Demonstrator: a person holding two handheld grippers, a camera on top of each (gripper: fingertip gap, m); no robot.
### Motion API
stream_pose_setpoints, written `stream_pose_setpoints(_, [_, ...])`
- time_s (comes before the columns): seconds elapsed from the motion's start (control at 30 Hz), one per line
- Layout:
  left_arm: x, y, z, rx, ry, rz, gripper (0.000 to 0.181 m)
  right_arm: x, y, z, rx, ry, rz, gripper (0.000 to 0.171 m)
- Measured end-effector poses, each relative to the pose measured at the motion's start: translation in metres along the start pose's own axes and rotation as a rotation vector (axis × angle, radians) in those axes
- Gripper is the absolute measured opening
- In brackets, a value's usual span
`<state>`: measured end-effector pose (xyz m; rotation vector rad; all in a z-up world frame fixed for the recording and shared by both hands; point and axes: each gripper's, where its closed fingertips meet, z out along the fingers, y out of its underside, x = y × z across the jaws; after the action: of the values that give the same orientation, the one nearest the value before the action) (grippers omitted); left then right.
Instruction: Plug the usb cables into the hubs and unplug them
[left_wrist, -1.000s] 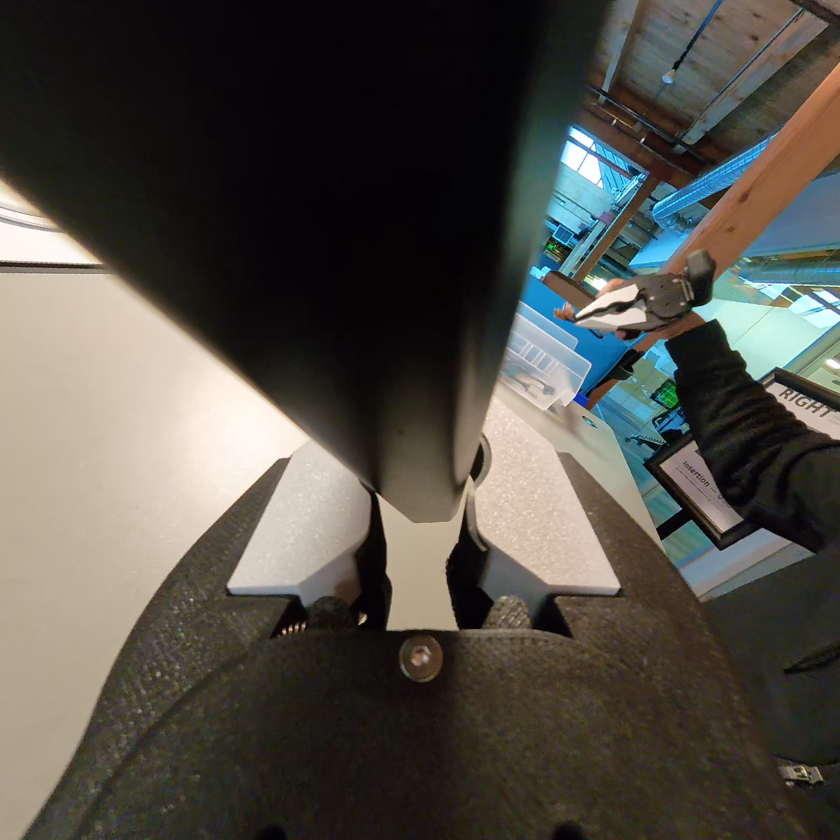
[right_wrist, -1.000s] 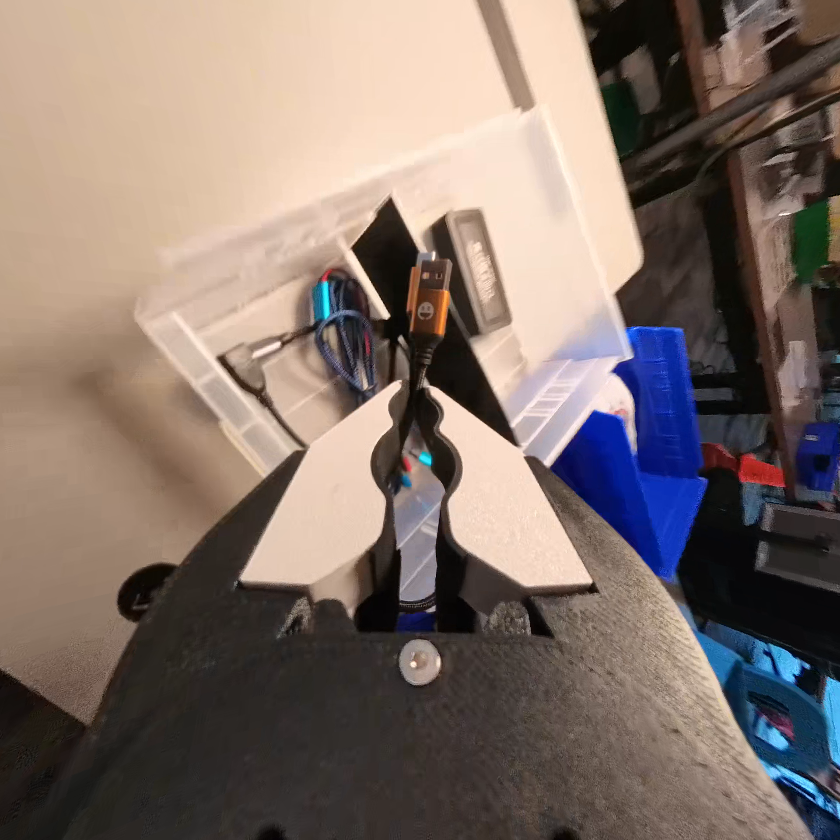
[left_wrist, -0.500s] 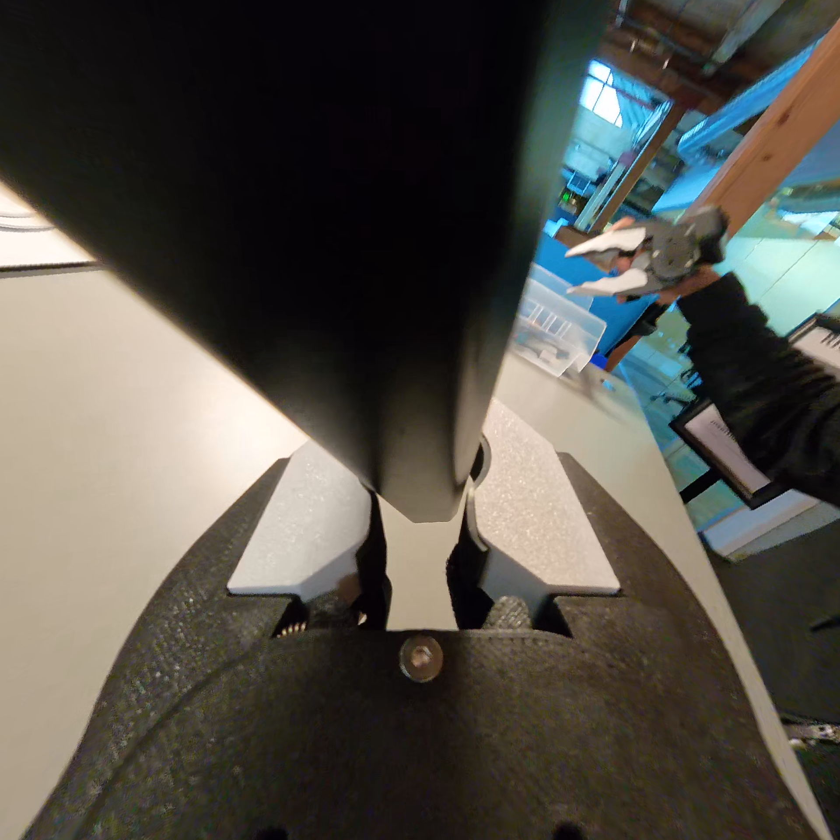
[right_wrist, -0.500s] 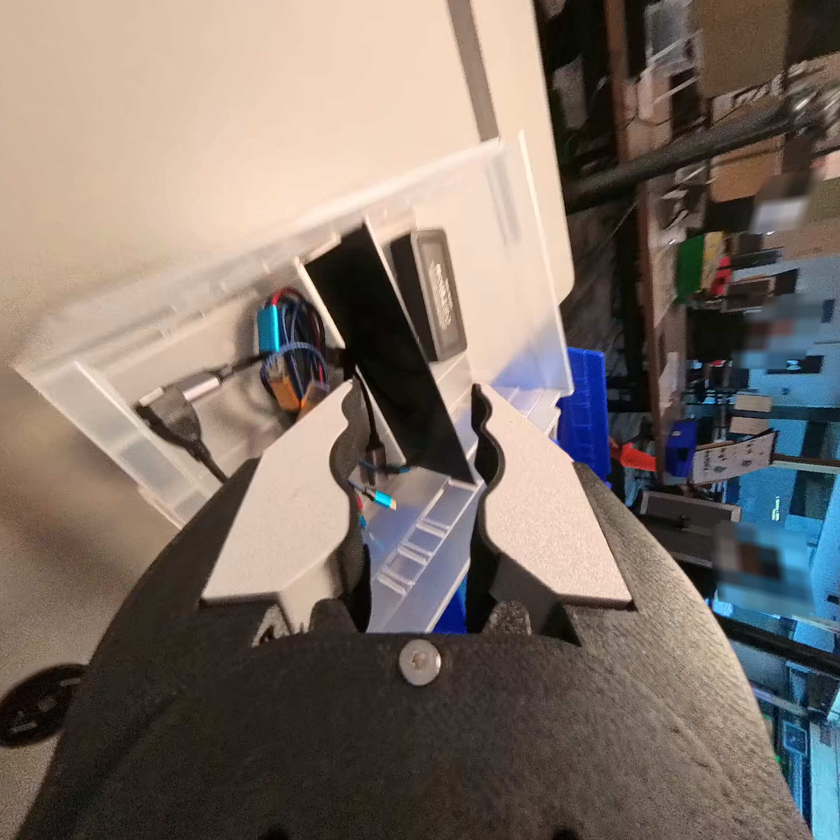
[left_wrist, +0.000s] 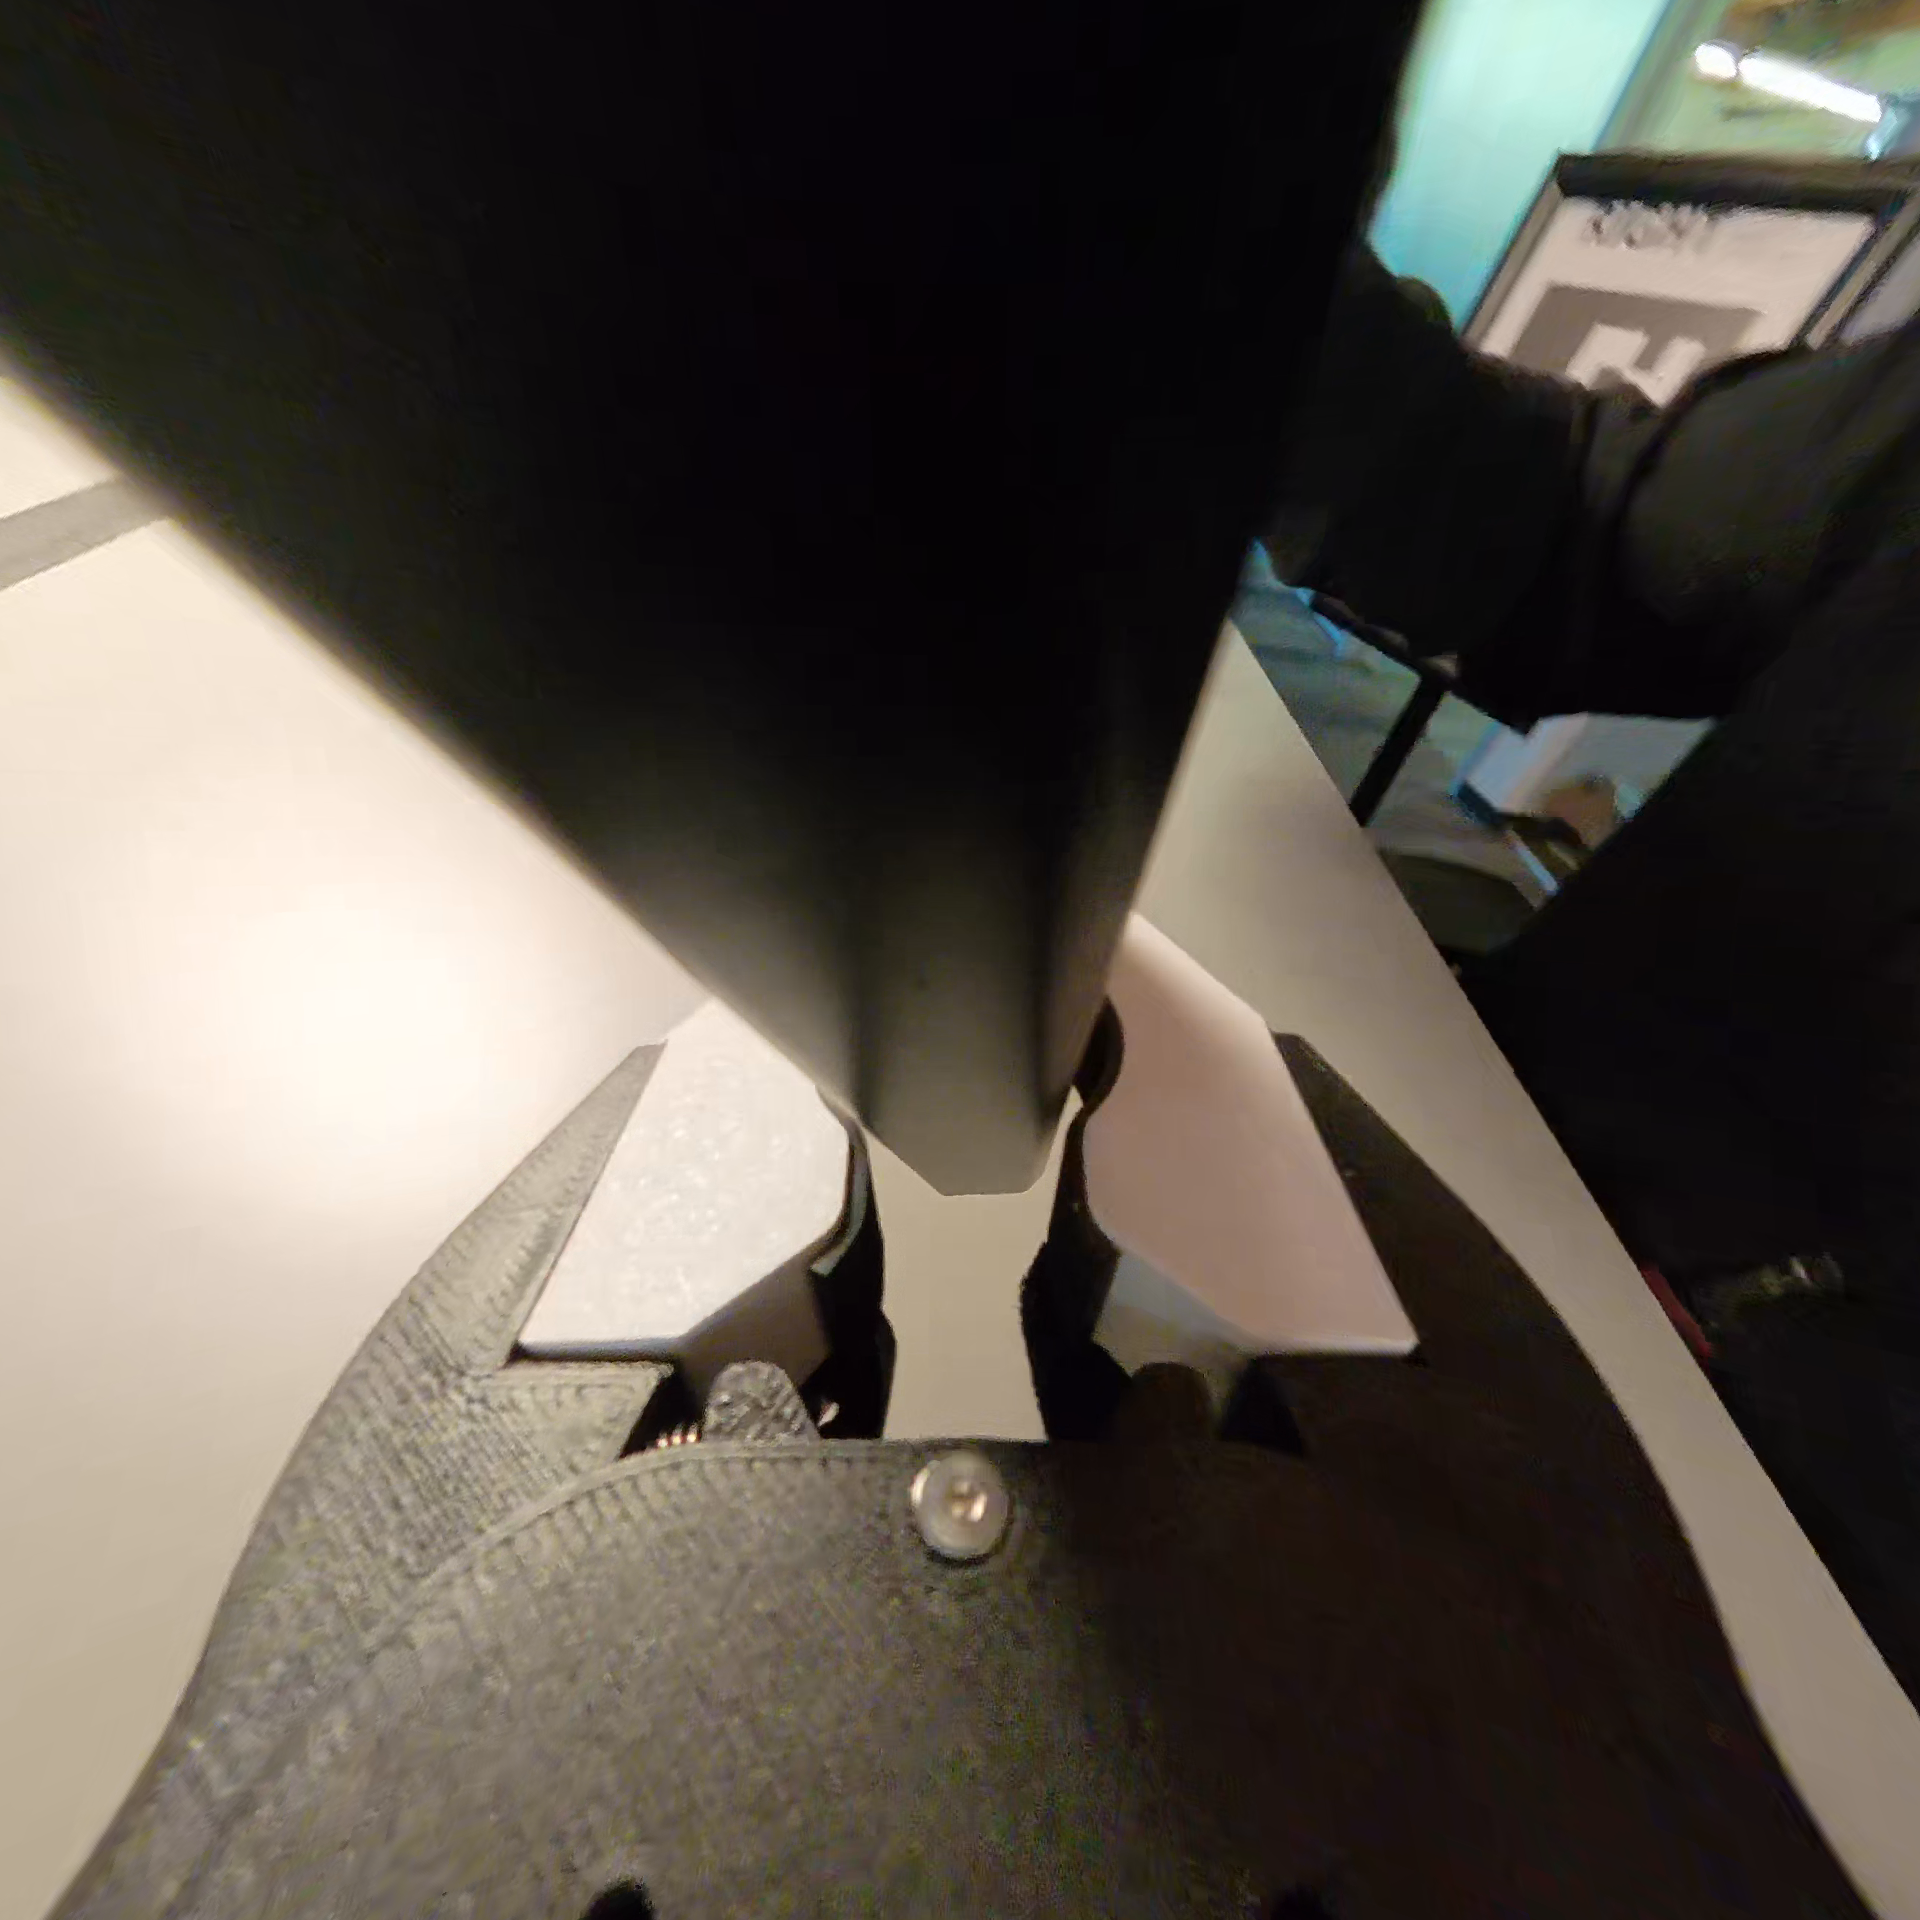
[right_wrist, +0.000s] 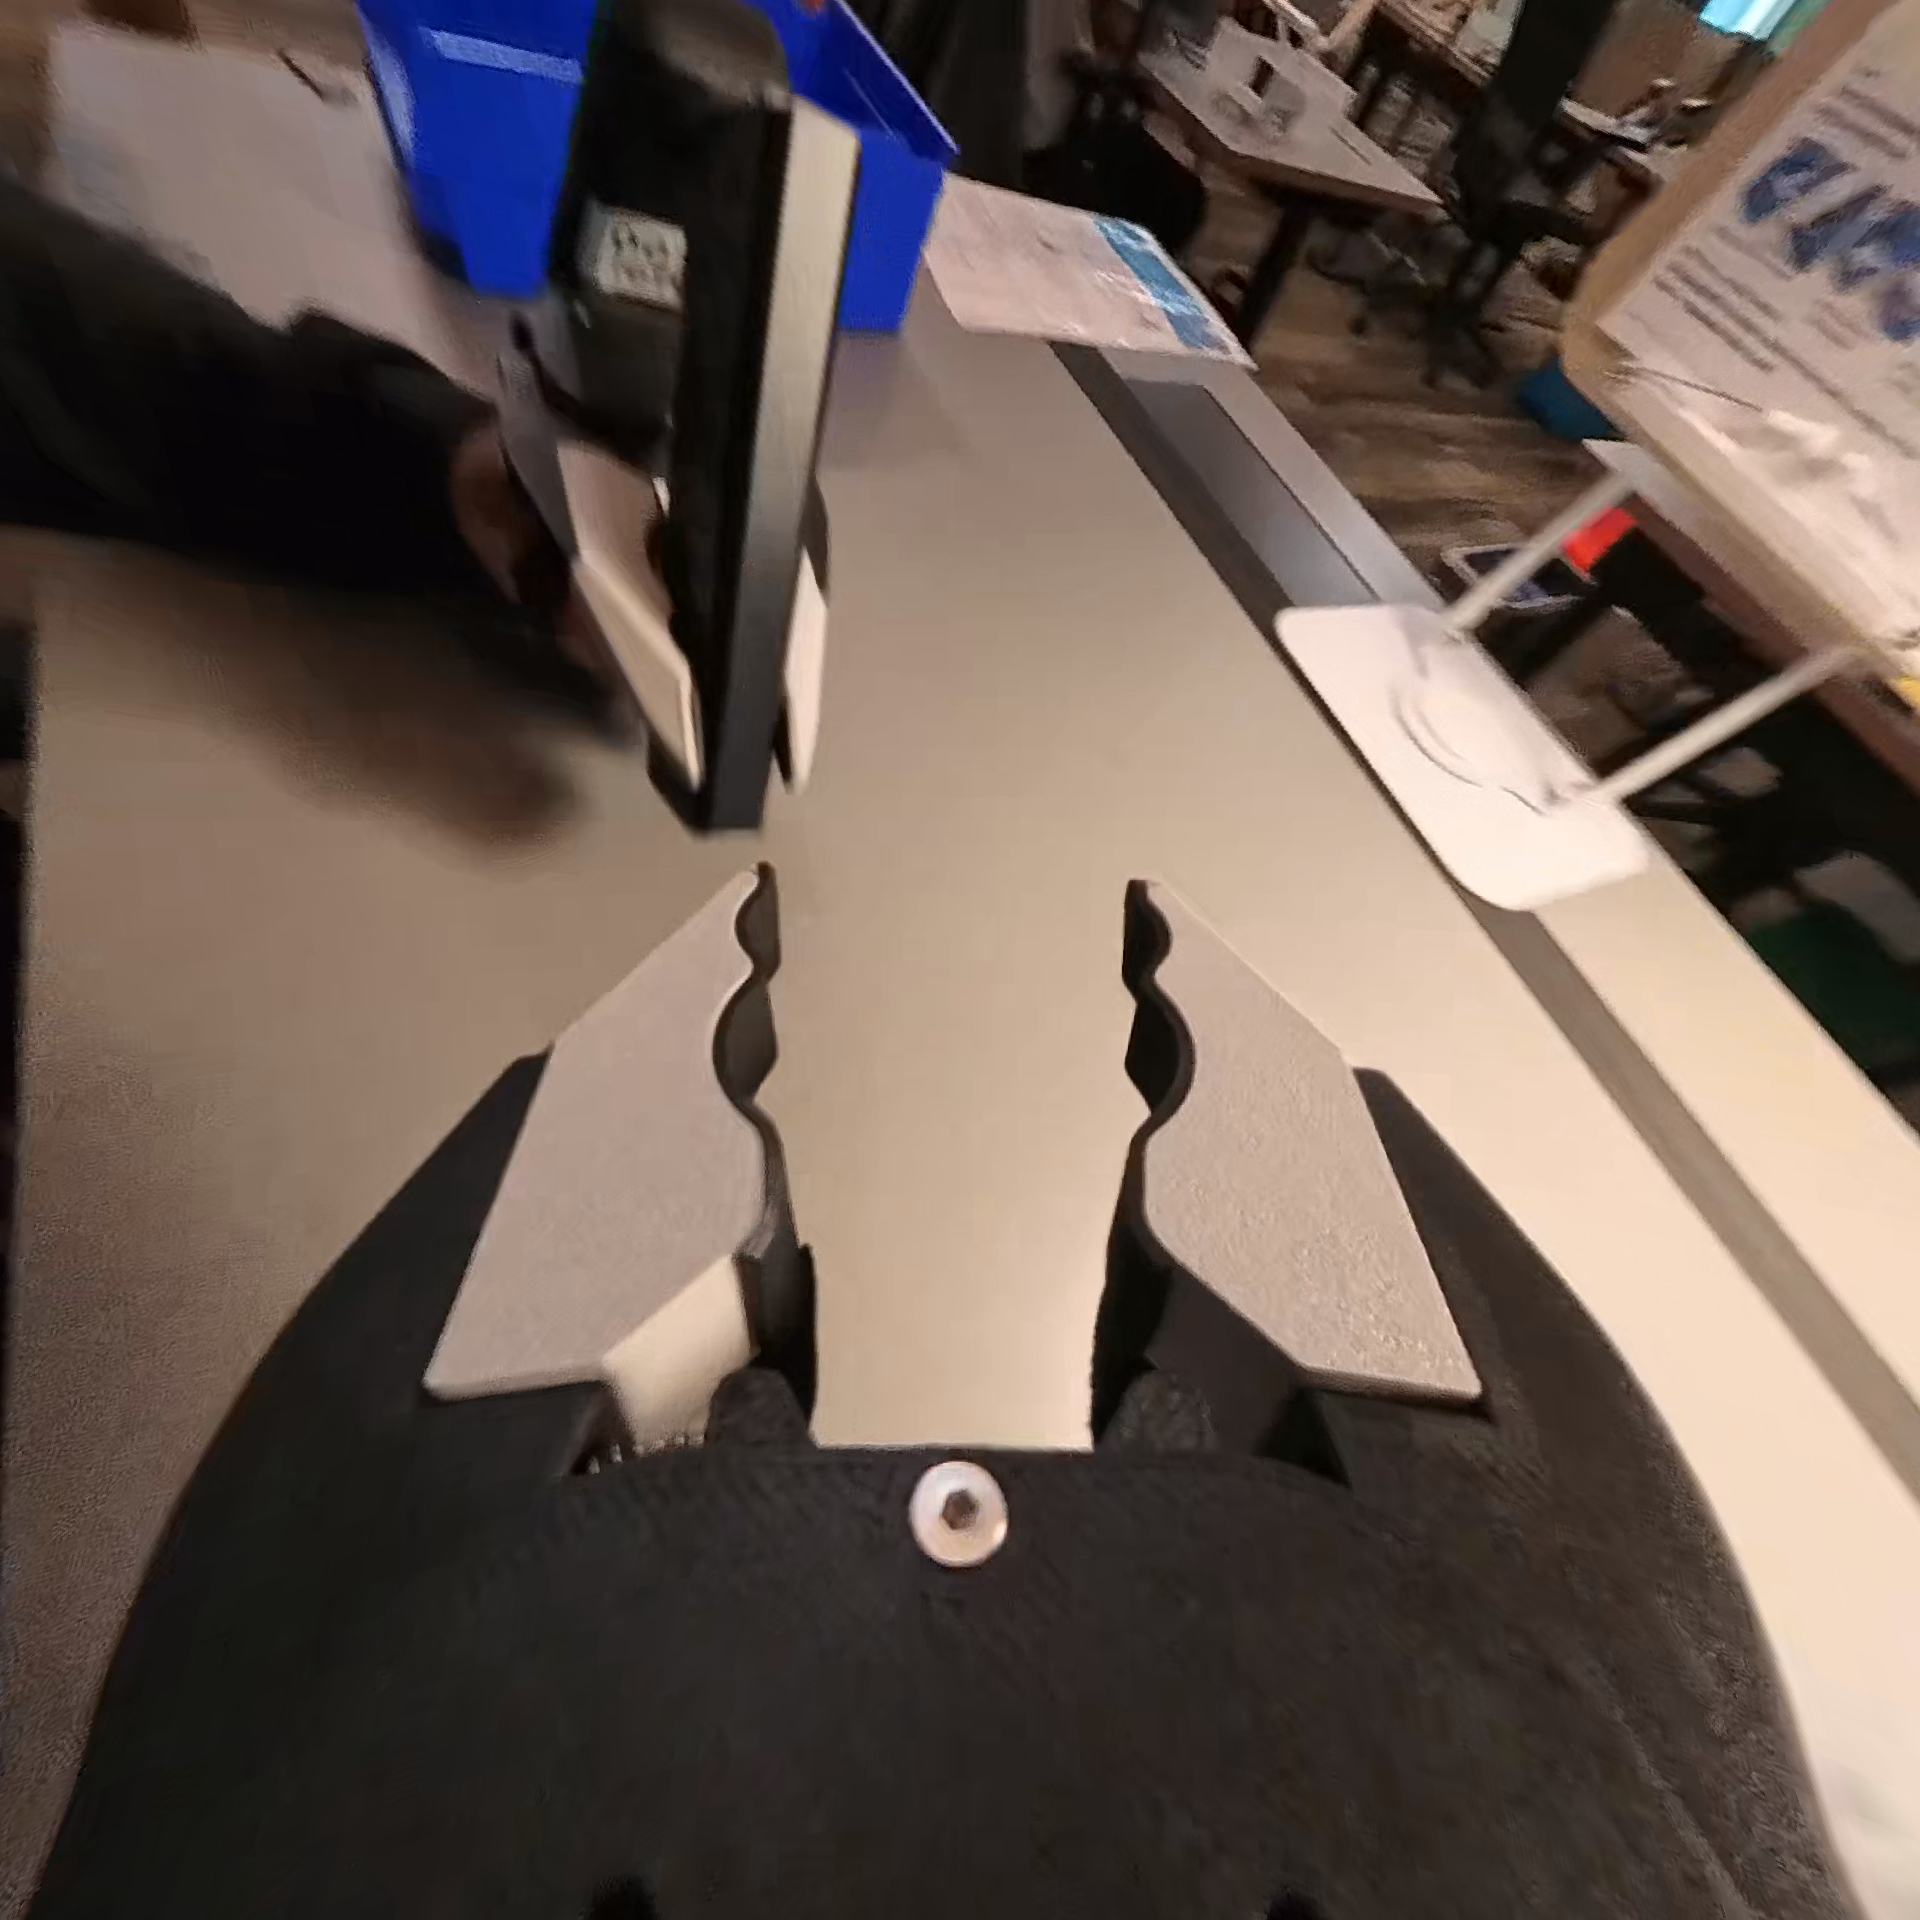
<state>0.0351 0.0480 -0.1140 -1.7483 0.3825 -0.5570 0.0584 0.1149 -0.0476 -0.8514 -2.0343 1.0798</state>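
- The right gripper (right_wrist: 945, 883) has a black, coarse-textured printed body, rounded like a dome.
- Two flat grey fingers (right_wrist: 1288, 1174) with wavy black inner edges sit just above the silver hex screw (right_wrist: 957, 1519) on that body.
- The left gripper (left_wrist: 956, 1195) has the same black shell, grey fingers and a silver screw (left_wrist: 958, 1507).
- The person wears a black sleeve (left_wrist: 1621, 520).

The left wrist view looks along its own fingers, very close to the dark hub (left_wrist: 727, 468), low over the table (left_wrist: 260, 883). The right wrist view looks from farther off, facing that same hub (right_wrist: 727, 416) and table (right_wrist: 987, 644).
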Motion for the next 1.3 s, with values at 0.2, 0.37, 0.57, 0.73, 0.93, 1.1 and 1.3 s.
stream_pose_setpoints(0.2, [0.028, 0.015, 0.014, -0.105, 0.082, 0.117, 0.031, -0.058, -0.047, 0.062, 0.161, -0.211, 0.104, 0.072])
stream_pose_setpoints(0.37, [0.036, 0.029, 0.022, -0.19, 0.082, 0.196, 0.033, -0.089, -0.055, 0.091, 0.136, -0.254, 0.018, 0.043])
stream_pose_setpoints(0.57, [0.014, 0.004, 0.015, -0.049, -0.066, 0.157, 0.043, -0.072, -0.056, 0.07, 0.127, -0.16, -0.046, 0.027])
stream_pose_setpoints(0.73, [-0.009, -0.021, -0.009, 0.09, -0.198, 0.127, 0.041, -0.01, -0.055, 0.002, 0.139, 0.037, -0.071, 0.026])
stream_pose_setpoints(0.93, [-0.013, -0.007, -0.003, 0.035, -0.185, 0.111, 0.033, 0.114, -0.001, -0.107, -0.122, 0.355, -0.215, 0.027])
stream_pose_setpoints(1.1, [-0.01, 0.001, 0.008, -0.025, -0.179, 0.155, 0.031, 0.203, 0.089, -0.178, -0.515, 0.446, -0.248, 0.027])
stream_pose_setpoints(1.3, [-0.015, -0.001, 0.007, -0.012, -0.187, 0.128, 0.03, 0.218, 0.187, -0.187, -0.87, 0.215, -0.243, 0.027])
